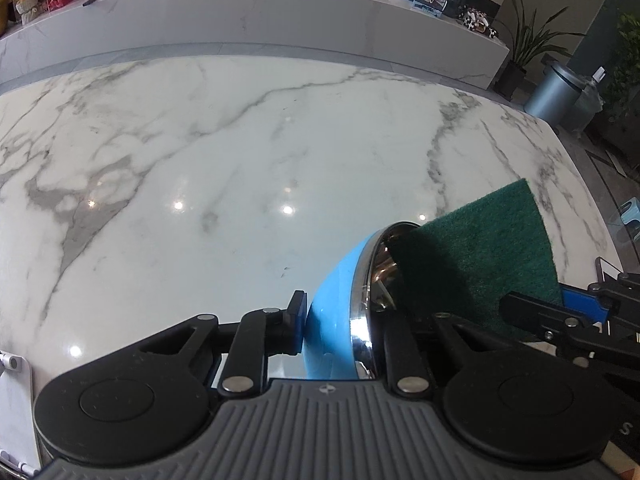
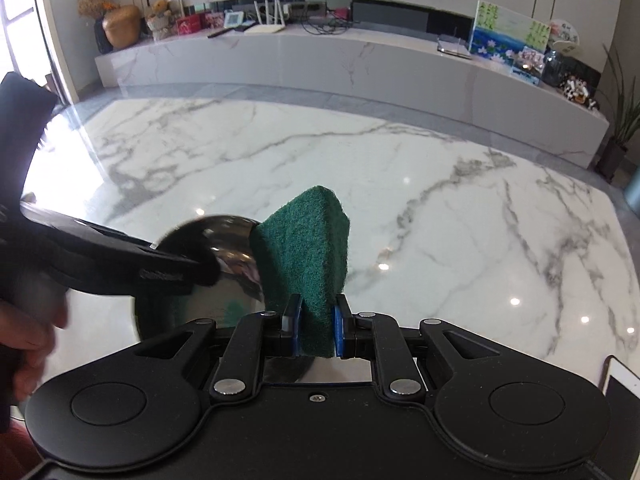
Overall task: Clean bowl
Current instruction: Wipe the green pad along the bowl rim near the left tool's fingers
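Note:
A bowl (image 1: 334, 304), blue outside and shiny steel inside, is held tilted on edge above the marble table (image 1: 240, 152). My left gripper (image 1: 340, 320) is shut on its rim, one pad on the blue wall, the other inside. My right gripper (image 2: 316, 328) is shut on a green scouring pad (image 2: 308, 248), whose free end lies against the bowl's steel inside (image 2: 228, 256). The scouring pad (image 1: 480, 256) and right gripper (image 1: 580, 308) also show in the left wrist view, at the right of the bowl. The left gripper's arm (image 2: 100, 256) crosses the right wrist view at left.
A long marble console (image 2: 320, 60) with boxes, pictures and a router runs behind the table. A grey bin (image 1: 556, 92) and potted plants (image 1: 524, 40) stand at the far right. A white phone-like object (image 2: 620, 380) lies at the table's near right edge.

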Action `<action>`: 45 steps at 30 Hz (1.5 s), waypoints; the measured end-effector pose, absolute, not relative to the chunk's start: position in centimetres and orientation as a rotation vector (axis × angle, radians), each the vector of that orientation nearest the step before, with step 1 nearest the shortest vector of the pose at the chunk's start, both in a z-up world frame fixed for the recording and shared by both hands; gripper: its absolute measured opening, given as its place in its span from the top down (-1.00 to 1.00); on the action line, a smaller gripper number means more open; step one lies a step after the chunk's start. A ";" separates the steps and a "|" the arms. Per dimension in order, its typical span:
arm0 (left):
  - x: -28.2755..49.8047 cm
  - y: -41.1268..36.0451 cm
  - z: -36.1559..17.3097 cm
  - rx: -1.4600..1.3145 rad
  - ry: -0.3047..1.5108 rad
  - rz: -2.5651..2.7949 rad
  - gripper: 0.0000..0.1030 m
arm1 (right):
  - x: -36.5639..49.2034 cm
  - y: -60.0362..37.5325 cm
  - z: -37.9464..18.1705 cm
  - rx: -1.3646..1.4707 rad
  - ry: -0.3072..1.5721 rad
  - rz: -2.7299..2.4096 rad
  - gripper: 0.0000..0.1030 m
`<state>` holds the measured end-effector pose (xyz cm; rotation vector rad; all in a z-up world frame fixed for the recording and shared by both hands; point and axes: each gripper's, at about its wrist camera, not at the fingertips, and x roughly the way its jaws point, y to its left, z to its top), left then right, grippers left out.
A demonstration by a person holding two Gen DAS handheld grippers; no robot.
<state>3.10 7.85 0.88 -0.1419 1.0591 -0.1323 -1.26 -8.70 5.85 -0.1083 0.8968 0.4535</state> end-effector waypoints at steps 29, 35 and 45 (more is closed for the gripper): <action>3.1 7.6 0.7 -0.074 1.058 -0.131 0.67 | 0.5 -8.1 2.7 -0.041 1.028 0.545 0.26; 3.1 7.7 0.6 -0.067 1.065 -0.126 0.66 | 1.1 -9.1 3.0 0.066 0.991 0.556 0.25; 3.1 7.7 0.6 -0.062 1.065 -0.129 0.66 | 1.0 -9.5 4.7 0.032 0.933 0.577 0.73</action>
